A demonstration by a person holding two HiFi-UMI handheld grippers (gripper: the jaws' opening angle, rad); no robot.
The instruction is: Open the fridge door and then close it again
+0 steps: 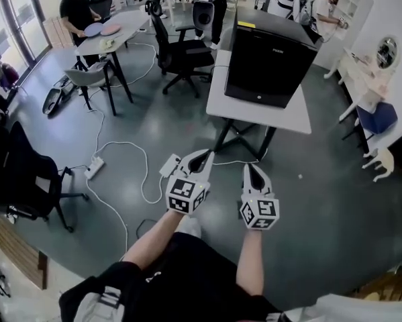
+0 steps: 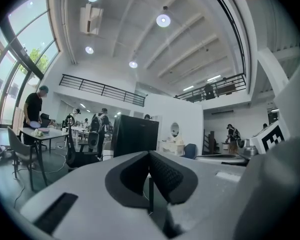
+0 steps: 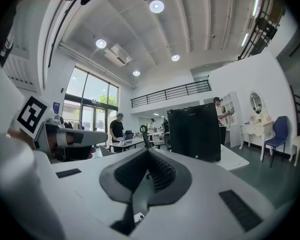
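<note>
A small black fridge [image 1: 268, 62] stands on a white table [image 1: 258, 109] ahead of me, its door closed. It also shows in the left gripper view as the black fridge [image 2: 134, 135] and in the right gripper view as the fridge [image 3: 195, 132]. My left gripper [image 1: 205, 156] and right gripper [image 1: 252, 168] hang side by side over the grey floor, well short of the table. Both are shut with nothing between the jaws. The left gripper [image 2: 150, 156] and right gripper [image 3: 147, 154] point level towards the fridge.
Cables and a power strip [image 1: 94, 167] lie on the floor at left. A black office chair [image 1: 180, 49] and a second table [image 1: 113, 32] with a person beside it stand at the back left. A blue chair [image 1: 376, 118] and white furniture line the right wall.
</note>
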